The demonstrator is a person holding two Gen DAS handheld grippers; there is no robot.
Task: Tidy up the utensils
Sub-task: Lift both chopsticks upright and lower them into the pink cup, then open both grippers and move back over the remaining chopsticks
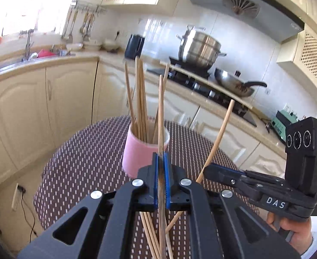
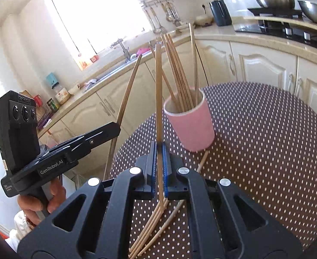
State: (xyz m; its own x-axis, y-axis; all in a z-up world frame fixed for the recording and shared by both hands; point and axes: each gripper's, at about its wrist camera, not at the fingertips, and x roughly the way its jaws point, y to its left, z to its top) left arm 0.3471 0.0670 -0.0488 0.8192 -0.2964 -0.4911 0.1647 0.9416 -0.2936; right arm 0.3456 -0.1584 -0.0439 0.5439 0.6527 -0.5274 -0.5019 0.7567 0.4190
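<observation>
A pink cup (image 1: 140,151) (image 2: 190,122) stands on the dotted tablecloth and holds several wooden chopsticks. My left gripper (image 1: 161,157) is shut on one chopstick (image 1: 161,108), held upright just before the cup. My right gripper (image 2: 159,149) is shut on another chopstick (image 2: 158,86), upright and left of the cup. The right gripper also shows in the left wrist view (image 1: 210,169) with its chopstick (image 1: 220,133). The left gripper shows in the right wrist view (image 2: 113,129) with its chopstick (image 2: 126,99). Several loose chopsticks (image 2: 152,226) (image 1: 156,235) lie on the cloth beneath the grippers.
The round table (image 2: 266,140) has a brown cloth with white dots. Cream kitchen cabinets (image 1: 29,108) curve around behind it. A stove with a steel pot (image 1: 198,47) and a wok (image 1: 234,82) is at the back right. A sink (image 2: 123,62) lies under the window.
</observation>
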